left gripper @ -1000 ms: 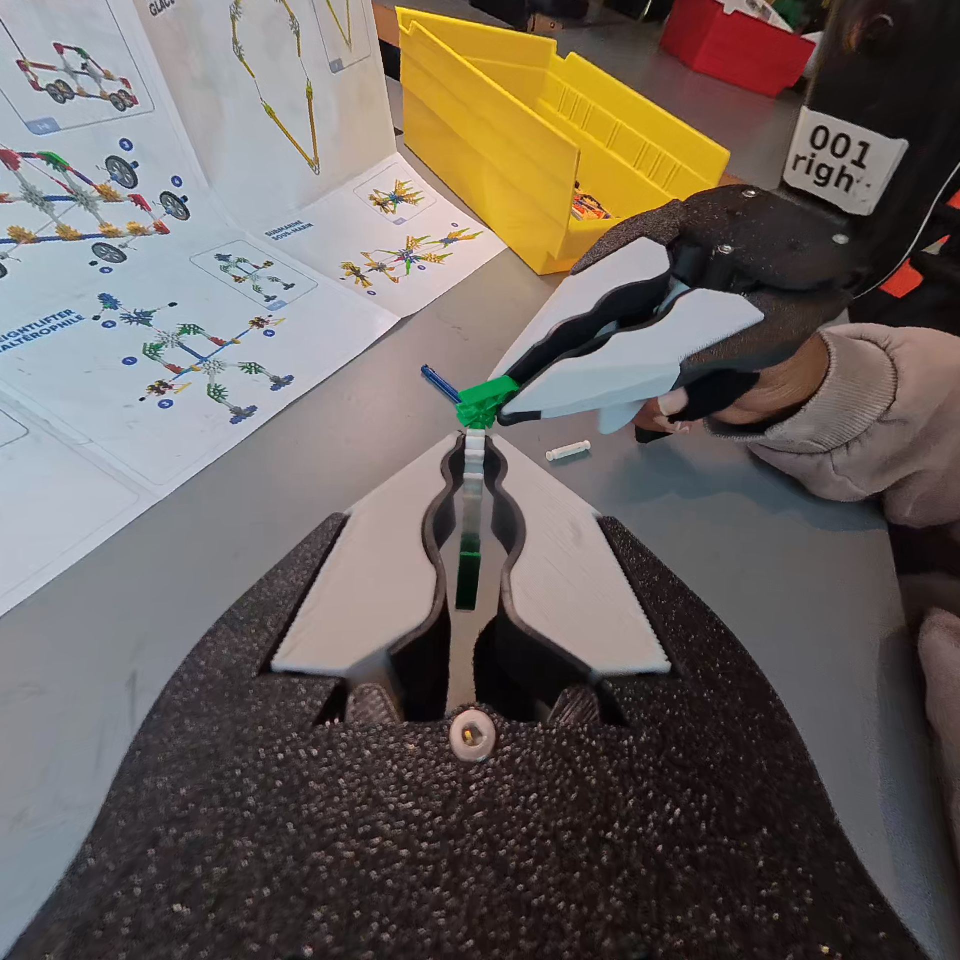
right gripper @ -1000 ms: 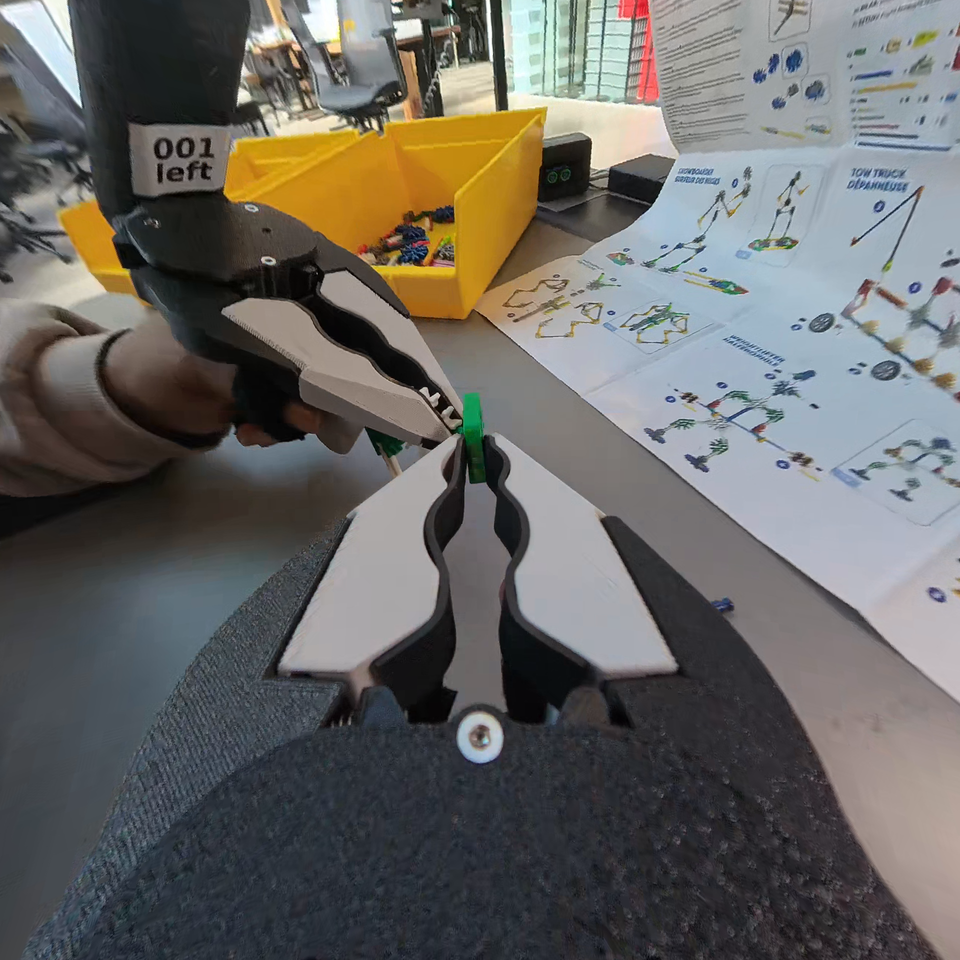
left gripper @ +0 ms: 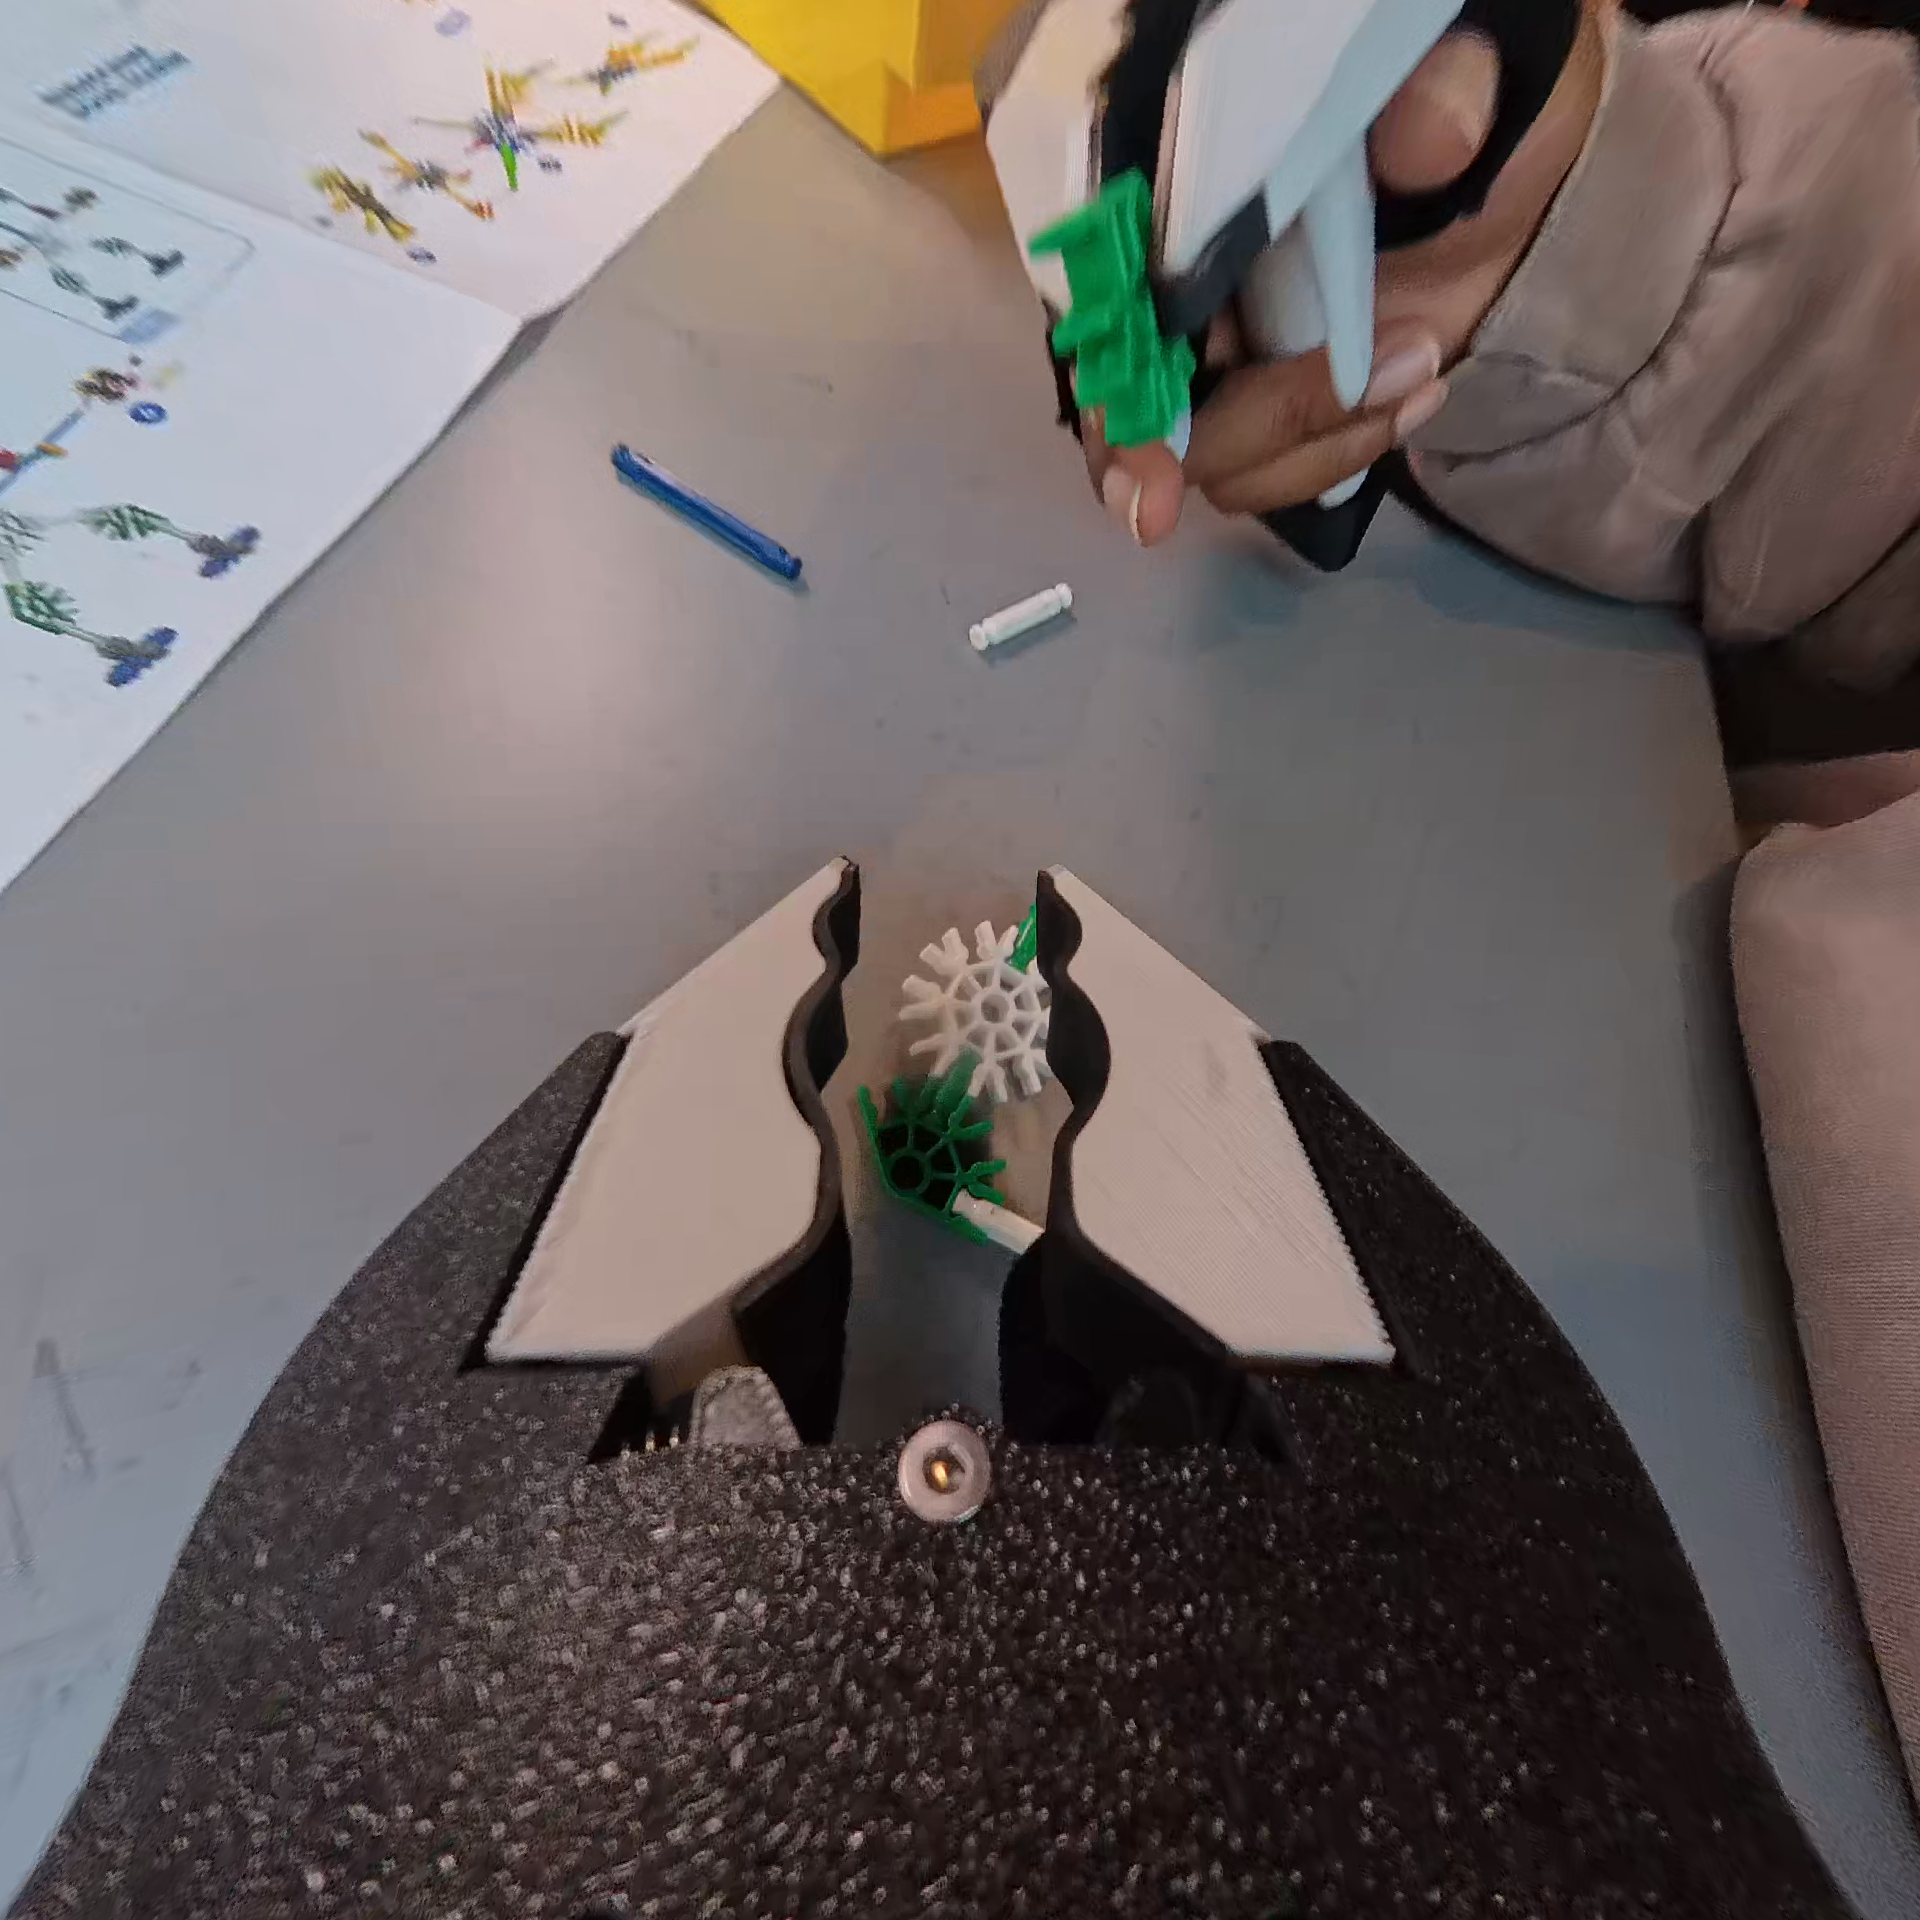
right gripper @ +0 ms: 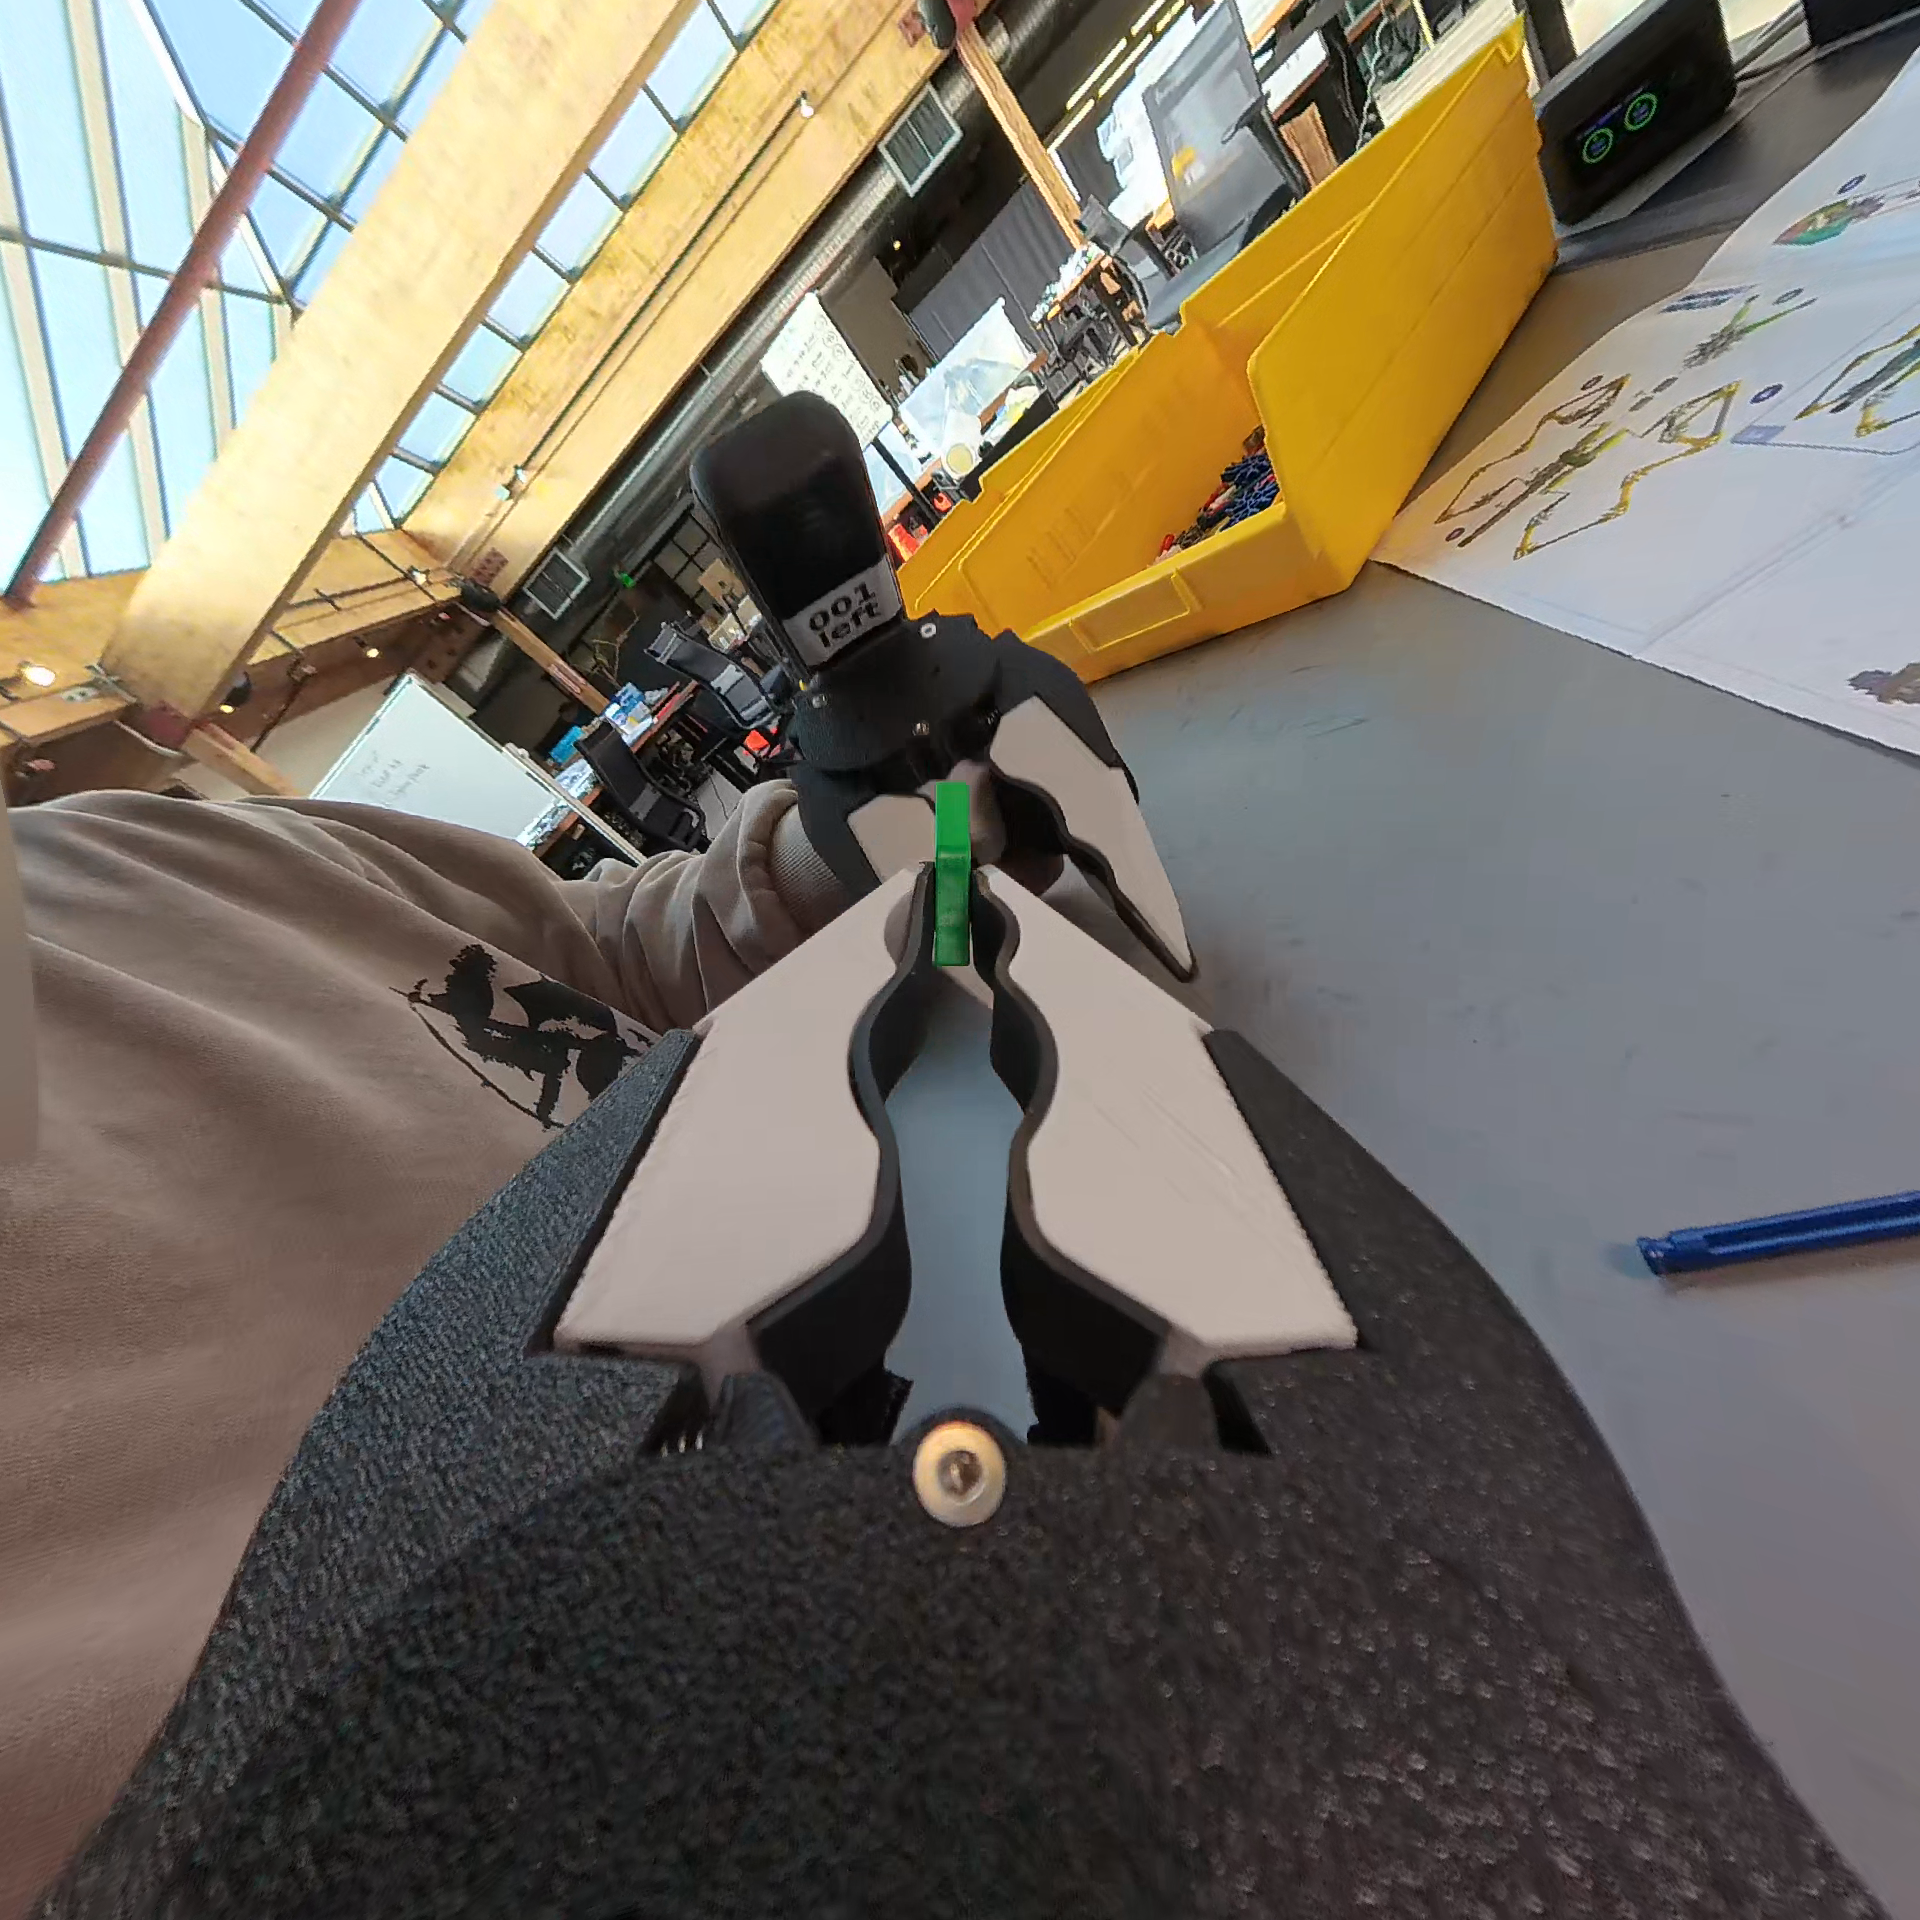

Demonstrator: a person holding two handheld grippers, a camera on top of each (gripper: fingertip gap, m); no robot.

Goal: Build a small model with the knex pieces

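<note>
Two grippers work over a grey table (left gripper: 1299, 831). The left gripper (left gripper: 948, 883) has its jaws spread wide and grips nothing. In the gap between its fingers, on the table, lie a white snowflake connector (left gripper: 982, 1008) and a dark green fan connector (left gripper: 925, 1164), touching each other, with a short white peg (left gripper: 997, 1228) plugged into the green one. The snowflake sits near the right finger's inner edge; whether it touches is unclear.

The right gripper (right gripper: 951, 878) is closed on one bright green connector (right gripper: 951, 873), pinched edge-on at the fingertips and poking beyond them.

Loose on the table ahead of the left gripper lie one blue rod (left gripper: 707, 511) and one white rod (left gripper: 1020, 616), well apart. An instruction sheet (left gripper: 260, 364) covers the table's left side. One yellow bin (right gripper: 1299, 416) of parts stands at the far edge.
</note>
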